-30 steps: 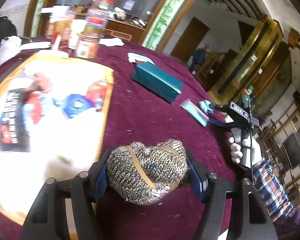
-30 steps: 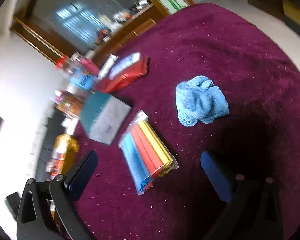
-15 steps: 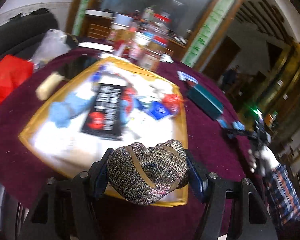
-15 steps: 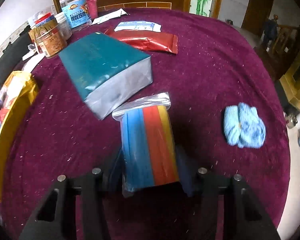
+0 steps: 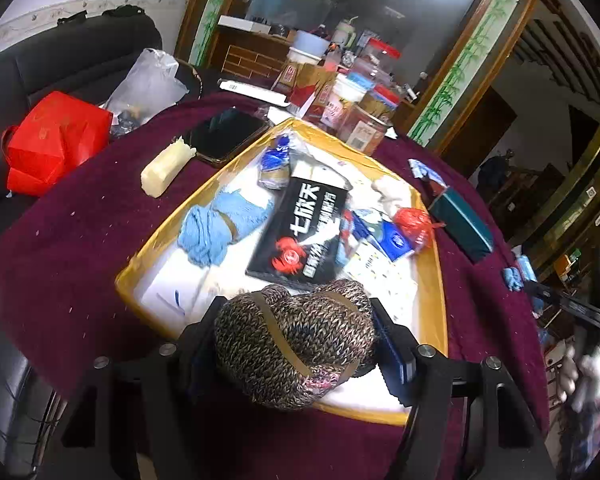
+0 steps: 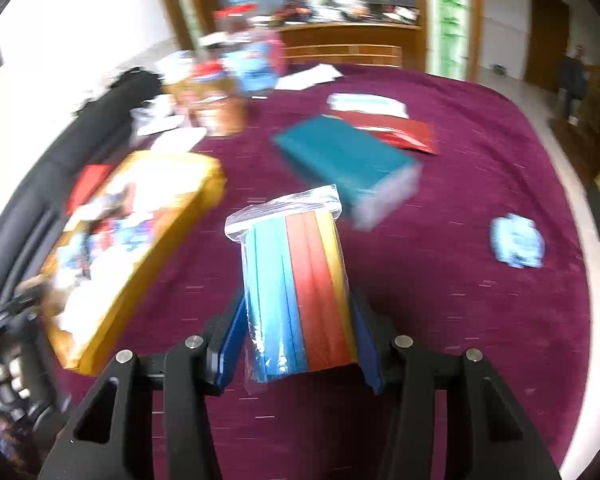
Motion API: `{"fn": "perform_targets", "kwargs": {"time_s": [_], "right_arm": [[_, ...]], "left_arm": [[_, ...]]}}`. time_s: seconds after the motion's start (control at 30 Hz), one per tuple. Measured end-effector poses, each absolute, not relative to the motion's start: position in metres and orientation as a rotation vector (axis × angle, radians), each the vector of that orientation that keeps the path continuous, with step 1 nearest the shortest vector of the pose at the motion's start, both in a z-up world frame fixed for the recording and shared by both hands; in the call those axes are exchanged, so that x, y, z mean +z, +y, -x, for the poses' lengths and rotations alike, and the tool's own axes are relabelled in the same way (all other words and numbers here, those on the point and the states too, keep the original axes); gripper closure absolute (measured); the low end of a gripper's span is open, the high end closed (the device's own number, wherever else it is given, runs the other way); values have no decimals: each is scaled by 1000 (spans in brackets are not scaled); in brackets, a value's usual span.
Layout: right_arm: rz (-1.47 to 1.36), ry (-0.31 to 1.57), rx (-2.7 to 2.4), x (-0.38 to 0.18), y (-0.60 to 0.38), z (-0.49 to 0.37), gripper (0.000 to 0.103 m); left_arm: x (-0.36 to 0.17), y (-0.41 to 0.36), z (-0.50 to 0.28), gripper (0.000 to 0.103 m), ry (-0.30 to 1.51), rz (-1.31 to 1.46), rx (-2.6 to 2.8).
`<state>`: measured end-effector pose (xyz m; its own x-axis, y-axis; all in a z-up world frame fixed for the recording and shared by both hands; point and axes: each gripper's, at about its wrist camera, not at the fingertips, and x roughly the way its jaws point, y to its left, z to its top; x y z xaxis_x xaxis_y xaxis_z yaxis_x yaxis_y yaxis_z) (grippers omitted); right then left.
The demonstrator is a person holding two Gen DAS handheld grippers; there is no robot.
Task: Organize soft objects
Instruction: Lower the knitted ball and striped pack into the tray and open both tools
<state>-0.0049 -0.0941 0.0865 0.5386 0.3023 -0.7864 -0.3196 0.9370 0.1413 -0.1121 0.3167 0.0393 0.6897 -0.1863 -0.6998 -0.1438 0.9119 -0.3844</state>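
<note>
Two tools are at work, one in each hand, and each carries one soft thing. The left tool (image 5: 296, 354) is clamped on a single brown-grey knitted bundle (image 5: 296, 344) bound with a tan band, held over the near edge of the yellow tray (image 5: 440, 288). One blue rolled cloth (image 5: 216, 228) lies in that tray at about 10 o'clock from the bundle, beside a black packet (image 5: 304, 236). The right tool (image 6: 298, 344), whose jaws have just closed in, pinches one clear bag of coloured sponge strips (image 6: 296, 292) by its sides. One teal box (image 6: 344, 160) lies at 12 o'clock past the bag, one small blue cloth (image 6: 518, 242) at 2 o'clock on the worktop (image 6: 480, 152), which wears a maroon covering. Several jars (image 5: 364, 120) crowd its far edge. A black sofa (image 5: 60, 64) holds one red bag (image 5: 56, 136).
</note>
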Motion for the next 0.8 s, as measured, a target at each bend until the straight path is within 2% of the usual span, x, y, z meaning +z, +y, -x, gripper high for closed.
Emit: {"fn": "perform_targets", "kwargs": {"time_s": [0.13, 0.23, 0.33, 0.6, 0.8], "right_arm": [[16, 937, 505, 92, -41, 26, 54], [33, 953, 596, 89, 2, 38, 54], [61, 965, 666, 84, 43, 49, 54], [51, 1044, 743, 57, 114, 66, 54], [44, 1095, 683, 38, 137, 72, 54]], "left_arm": [[36, 324, 90, 27, 838, 407, 19], [35, 339, 85, 25, 836, 496, 17], [43, 351, 97, 19, 775, 579, -1], [54, 364, 142, 13, 669, 648, 34], [55, 370, 154, 12, 643, 639, 54]]}}
